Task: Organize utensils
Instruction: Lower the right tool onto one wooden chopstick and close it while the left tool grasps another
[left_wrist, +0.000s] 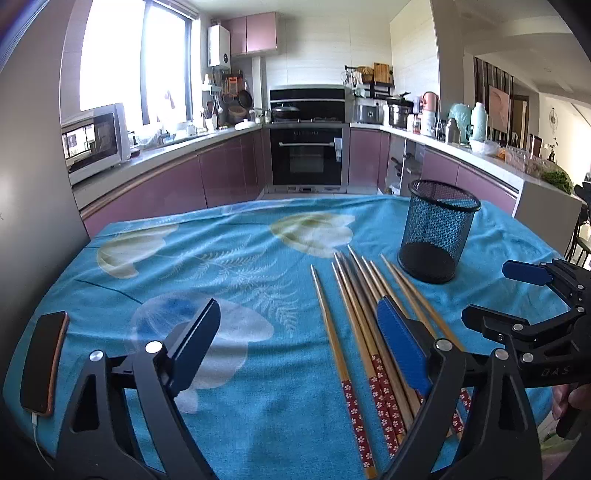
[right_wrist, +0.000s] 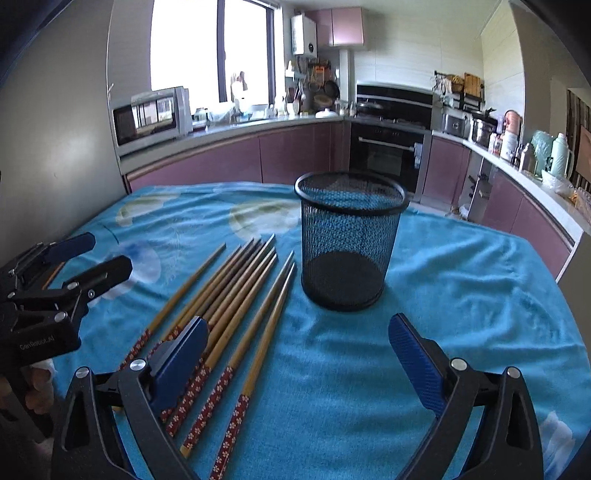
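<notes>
Both tools stand released, jaws spread wide and grasping nothing. Left tool hovers above the counter, its right pad over the handle ends of the chopsticks. Right tool hovers with its left pad over the same bundle. Chopsticks lie flat on the blue cloth, just left of the upright mesh cup, tips pointing away. Far left of the cup, a phone rests near the counter edge.
</notes>
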